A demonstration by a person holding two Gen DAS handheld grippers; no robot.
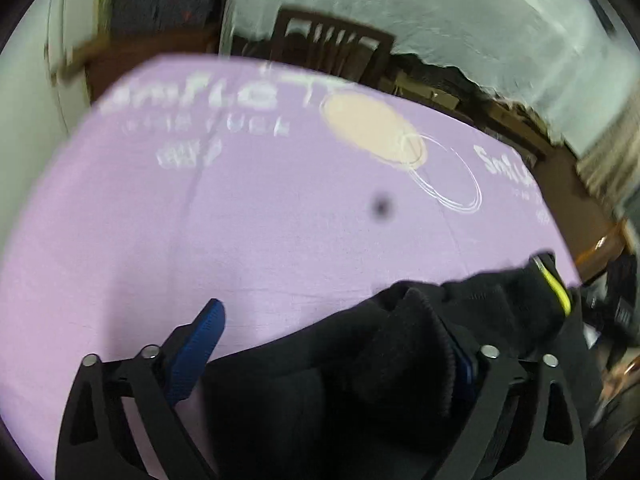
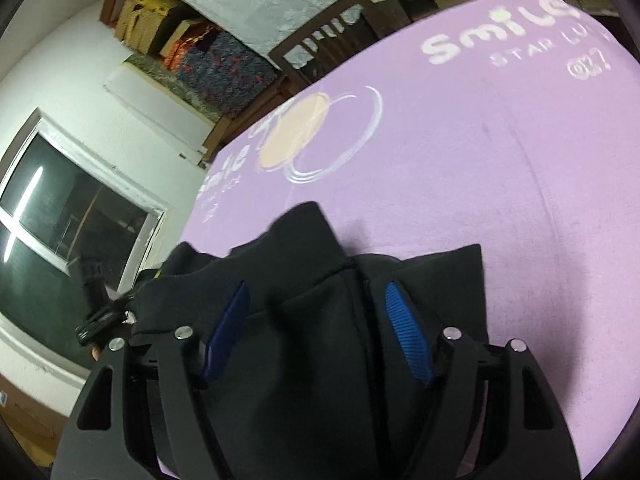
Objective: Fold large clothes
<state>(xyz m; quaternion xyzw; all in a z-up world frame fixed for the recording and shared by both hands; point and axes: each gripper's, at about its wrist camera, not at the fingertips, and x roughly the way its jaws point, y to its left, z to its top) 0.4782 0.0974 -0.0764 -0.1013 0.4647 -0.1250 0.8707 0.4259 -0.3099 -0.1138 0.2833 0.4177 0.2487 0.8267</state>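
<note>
A black garment (image 1: 400, 340) lies bunched on the purple tablecloth (image 1: 240, 220) at the near edge, with a thin yellow strip (image 1: 556, 292) on its right end. My left gripper (image 1: 332, 328) stands wide open over it. Its left blue pad (image 1: 196, 356) is clear of the cloth, and the right one is mostly hidden behind the fabric. In the right wrist view the same black garment (image 2: 304, 248) is piled between the fingers of my right gripper (image 2: 316, 288). That gripper is open, with both blue pads (image 2: 408, 336) beside the folds and not pinching them.
The purple cloth (image 2: 480, 200) has white lettering and a cream circle (image 2: 292, 140). A dark wooden chair (image 2: 324, 44) stands at the far side of the table. A window (image 2: 60, 208) and white wall are at the left, and boxes and a crumpled white sheet lie behind.
</note>
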